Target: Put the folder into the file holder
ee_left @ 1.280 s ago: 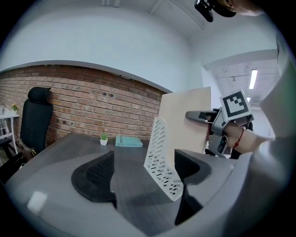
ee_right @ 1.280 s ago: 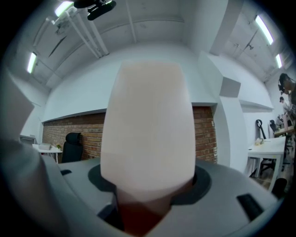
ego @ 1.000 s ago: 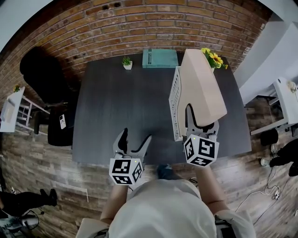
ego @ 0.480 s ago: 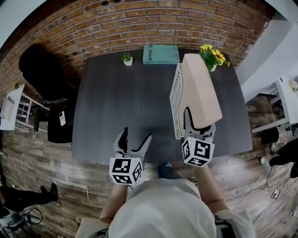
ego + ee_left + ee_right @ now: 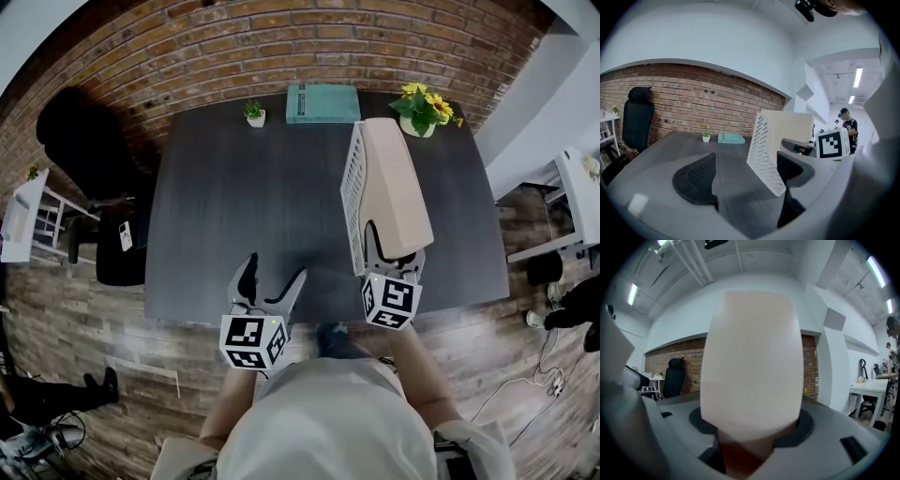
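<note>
A beige folder (image 5: 394, 192) stands on edge in the white slotted file holder (image 5: 352, 202) on the right part of the dark table (image 5: 244, 216). My right gripper (image 5: 389, 251) is shut on the folder's near end; in the right gripper view the folder (image 5: 752, 362) fills the middle between the jaws. My left gripper (image 5: 269, 281) hangs open over the table's front edge, holding nothing. From the left gripper view, the file holder (image 5: 764, 152) and folder (image 5: 792, 126) stand to the right, beside the right gripper's marker cube (image 5: 832, 144).
A teal book (image 5: 322, 103), a small potted plant (image 5: 254, 114) and a pot of yellow flowers (image 5: 420, 108) line the table's far edge by the brick wall. A black office chair (image 5: 84, 141) stands at the left. A person (image 5: 847, 129) stands far off.
The right gripper has drawn back toward me and slightly left with the folder. The folder has come down from a tilt and now lies lower inside the file holder. The left gripper has stayed put.
</note>
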The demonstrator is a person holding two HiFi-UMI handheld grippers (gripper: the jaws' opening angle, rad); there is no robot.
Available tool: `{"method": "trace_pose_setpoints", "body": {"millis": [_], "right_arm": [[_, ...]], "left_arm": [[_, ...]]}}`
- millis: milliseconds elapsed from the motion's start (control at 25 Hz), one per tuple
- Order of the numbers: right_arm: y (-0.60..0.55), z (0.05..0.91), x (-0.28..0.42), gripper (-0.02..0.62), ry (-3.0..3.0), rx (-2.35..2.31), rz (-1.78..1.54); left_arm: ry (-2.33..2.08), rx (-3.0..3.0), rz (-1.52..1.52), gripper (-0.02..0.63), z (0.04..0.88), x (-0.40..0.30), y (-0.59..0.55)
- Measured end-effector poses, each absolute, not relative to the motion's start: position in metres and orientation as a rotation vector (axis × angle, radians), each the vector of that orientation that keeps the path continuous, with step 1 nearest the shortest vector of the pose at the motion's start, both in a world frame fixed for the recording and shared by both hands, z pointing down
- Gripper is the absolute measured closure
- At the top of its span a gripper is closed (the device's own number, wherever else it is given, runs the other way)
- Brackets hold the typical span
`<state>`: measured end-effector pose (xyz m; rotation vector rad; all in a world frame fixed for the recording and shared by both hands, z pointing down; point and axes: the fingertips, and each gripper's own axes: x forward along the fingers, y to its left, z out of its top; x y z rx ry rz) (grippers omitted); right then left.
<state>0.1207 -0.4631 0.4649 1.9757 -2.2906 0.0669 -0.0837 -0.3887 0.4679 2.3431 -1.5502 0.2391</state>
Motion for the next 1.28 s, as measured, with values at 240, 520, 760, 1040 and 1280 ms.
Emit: {"method": "trace_pose_setpoints", "body": {"millis": [240, 520, 760, 1040, 1280], "right_arm": [[-0.463, 0.467, 0.116, 0.293, -2.287, 1.947, 0.050], [-0.448, 0.445, 0.115, 0.276, -2.296, 1.934, 0.043], [-0.410, 0.431, 0.121, 0.299, -2.296, 1.981, 0.026], [-0.346, 0.428, 0.125, 0.364, -2.275, 2.022, 0.013], [-0.280, 0.424, 0.116, 0.440, -2.275, 2.021, 0.011]], "left_arm": [[-1.537, 2.360, 0.239, 0.202, 0.466, -0.081, -0.383], [-1.542, 2.380, 0.220, 0.202, 0.458, -0.086, -0.367], [-1.526, 2.398, 0.210, 0.202, 0.456, -0.087, -0.338], [-1.500, 2.439, 0.188, 0.202, 0.456, -0.087, -0.292], [-1.482, 2.459, 0.172, 0.208, 0.455, -0.092, -0.245]]}}
